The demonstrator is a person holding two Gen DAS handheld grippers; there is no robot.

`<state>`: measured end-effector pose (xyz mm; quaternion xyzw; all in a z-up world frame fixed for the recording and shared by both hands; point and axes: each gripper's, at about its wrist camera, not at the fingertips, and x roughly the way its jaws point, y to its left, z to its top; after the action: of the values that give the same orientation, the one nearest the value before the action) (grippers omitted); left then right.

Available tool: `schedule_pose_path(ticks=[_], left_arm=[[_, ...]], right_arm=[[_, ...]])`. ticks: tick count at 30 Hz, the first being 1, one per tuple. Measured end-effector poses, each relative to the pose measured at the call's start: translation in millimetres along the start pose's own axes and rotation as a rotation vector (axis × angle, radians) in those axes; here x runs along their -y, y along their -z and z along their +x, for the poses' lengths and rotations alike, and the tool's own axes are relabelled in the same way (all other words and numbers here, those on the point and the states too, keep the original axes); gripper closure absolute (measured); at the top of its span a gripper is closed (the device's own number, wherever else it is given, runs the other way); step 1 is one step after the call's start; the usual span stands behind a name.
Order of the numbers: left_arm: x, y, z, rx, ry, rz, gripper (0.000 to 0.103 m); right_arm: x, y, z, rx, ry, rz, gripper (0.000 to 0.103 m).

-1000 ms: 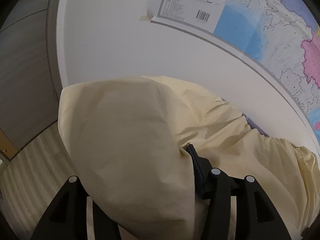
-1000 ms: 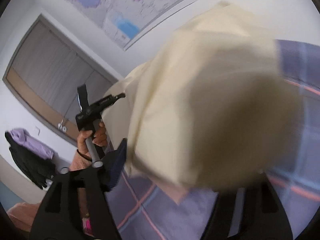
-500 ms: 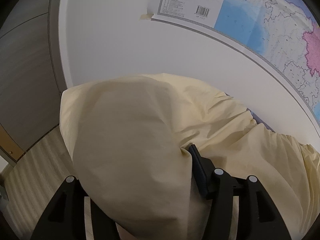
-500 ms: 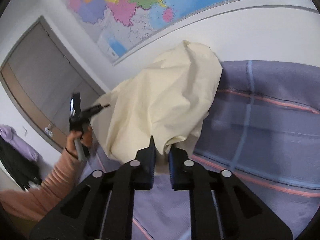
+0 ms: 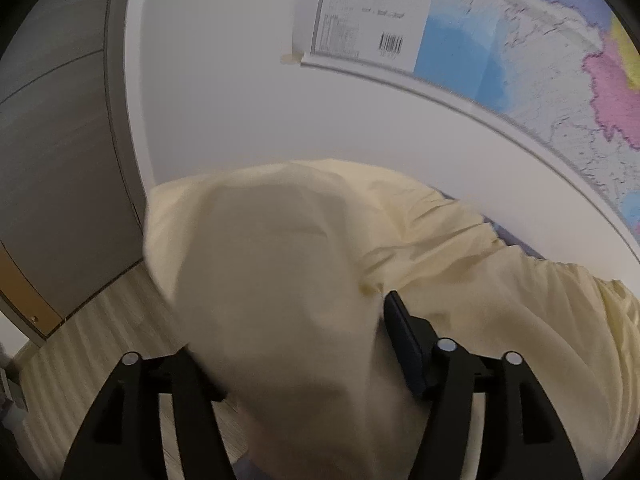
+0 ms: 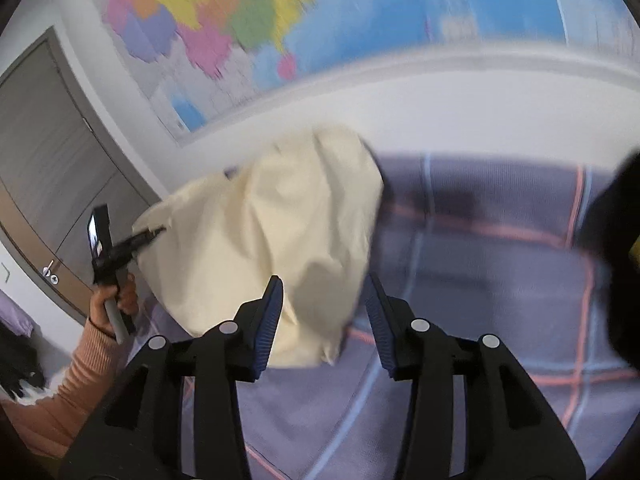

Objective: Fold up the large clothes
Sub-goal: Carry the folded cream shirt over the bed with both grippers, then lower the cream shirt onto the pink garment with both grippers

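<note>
Behind the purple checked bed (image 6: 480, 280) hangs a big map (image 6: 280, 20). Half a second ago the right gripper (image 6: 324, 304) pinched shut; now it is opening, empty. At ten o'clock the left gripper (image 5: 296, 320) loosens around the yellow cloth (image 6: 272, 240) (a fold just finished, probably).

Bedroom at home — plaid bedspread (image 6: 480, 280), wall map (image 5: 520, 60), grey door (image 6: 48, 168), hung clothes (image 6: 16, 344)

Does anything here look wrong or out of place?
Yes. The cream cloth is bunched in a lump on the purple checked cover, not flat, and it drapes over the left gripper, hiding one finger.
</note>
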<state>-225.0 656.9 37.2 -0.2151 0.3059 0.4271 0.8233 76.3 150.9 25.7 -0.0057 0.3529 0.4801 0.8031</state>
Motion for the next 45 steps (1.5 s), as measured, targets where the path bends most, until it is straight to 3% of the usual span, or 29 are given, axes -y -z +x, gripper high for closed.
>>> schedule_pose_path(ticks=[3,5,10,16,23,26,28,34,36,39,45], left_arm=[[3,7,-33,0.086,-0.007,0.014,0.018],[7,13,-57,0.159,-0.024,0.040,0.009],[38,27,-102,0.239,0.000,0.182,0.007],[64,42,-108,0.212,0.087,0.251,0.007],[82,55,-104,0.170,0.134,0.278,0.007],[89,57,-102,0.158,0.159,0.291,0.007],[94,60,-98,0.147,0.162,0.308,0.007],[99,70,-54,0.016,0.130,0.300,0.007],[98,71,-47,0.006,0.130,0.289,0.007],[96,71,-46,0.017,0.131,0.290,0.007],[91,67,-39,-0.008,0.147,0.280,0.006]], right_arm=[[-31,-11,-4,0.048,-0.020,-0.117,0.047],[-48,-14,5,0.036,-0.040,-0.174,0.047],[-72,-13,50,-0.042,-0.082,-0.229,0.051],[-62,3,95,-0.143,-0.062,-0.224,0.056],[-57,8,95,-0.190,-0.063,-0.224,0.057],[-62,-4,76,-0.142,-0.088,-0.246,0.056],[-60,-24,63,-0.063,-0.081,-0.246,0.051],[-27,-75,91,-0.037,-0.022,-0.092,0.049],[-9,-81,125,-0.142,-0.032,-0.018,0.053],[14,-58,156,-0.293,-0.064,0.069,0.056],[25,-51,128,-0.270,-0.093,0.105,0.057]])
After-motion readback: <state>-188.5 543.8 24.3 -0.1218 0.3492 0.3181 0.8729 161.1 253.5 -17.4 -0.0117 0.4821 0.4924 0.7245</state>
